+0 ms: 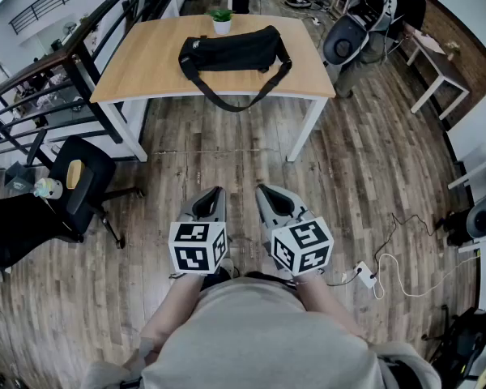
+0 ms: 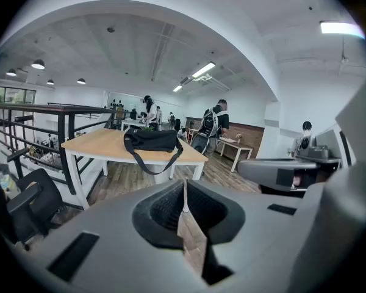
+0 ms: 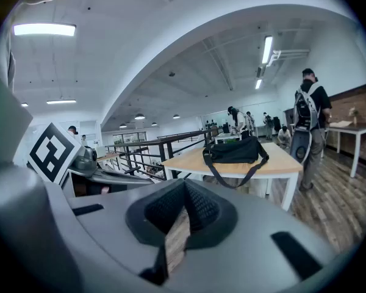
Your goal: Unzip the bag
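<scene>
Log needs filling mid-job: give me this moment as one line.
stage: bag not yet reached | bag: on table, strap over front edge | left gripper: shut, empty | right gripper: shut, empty

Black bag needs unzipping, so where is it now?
Head view, top centre: the black bag lies on the wooden table, just in front of the potted plant.

The bag (image 1: 231,53) was matt black cloth; the table (image 1: 138,70) under it, smooth pale wood on white painted legs. The floor (image 1: 227,148) was grained brown planking. The left gripper (image 1: 213,193) and right gripper (image 1: 267,190) had matt grey plastic shells and ribbed black pads (image 2: 161,209).
</scene>
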### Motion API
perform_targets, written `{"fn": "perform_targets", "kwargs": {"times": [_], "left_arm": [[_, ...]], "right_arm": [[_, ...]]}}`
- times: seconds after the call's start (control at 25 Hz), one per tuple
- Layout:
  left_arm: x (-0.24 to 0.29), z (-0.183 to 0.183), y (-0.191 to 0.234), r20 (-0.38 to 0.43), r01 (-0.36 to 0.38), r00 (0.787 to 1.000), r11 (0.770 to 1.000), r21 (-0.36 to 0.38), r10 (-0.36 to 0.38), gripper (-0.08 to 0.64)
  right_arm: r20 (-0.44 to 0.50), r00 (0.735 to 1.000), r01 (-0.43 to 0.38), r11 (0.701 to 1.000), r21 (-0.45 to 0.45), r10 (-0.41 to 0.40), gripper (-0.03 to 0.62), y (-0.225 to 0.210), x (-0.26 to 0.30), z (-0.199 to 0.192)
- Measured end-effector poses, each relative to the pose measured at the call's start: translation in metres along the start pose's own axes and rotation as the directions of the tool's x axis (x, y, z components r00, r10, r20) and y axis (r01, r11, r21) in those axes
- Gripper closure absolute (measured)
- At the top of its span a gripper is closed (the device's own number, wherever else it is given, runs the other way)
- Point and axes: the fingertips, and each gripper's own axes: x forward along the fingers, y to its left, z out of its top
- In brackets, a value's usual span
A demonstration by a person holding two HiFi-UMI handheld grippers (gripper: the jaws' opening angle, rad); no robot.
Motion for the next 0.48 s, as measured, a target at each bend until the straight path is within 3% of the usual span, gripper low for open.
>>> {"fn": "perform_targets", "kwargs": {"times": [0.48], "left_arm": [[0.0077, -0.0012, -0.0011, -0.008, 0.03, 1.0, 1.0, 0.003, -0.03, 0.529]], "right_arm": [[0.003, 1.0, -0.006, 1.0, 0.02, 0.006, 0.589, -0.0015, 0.0096, -0.0006]]}}
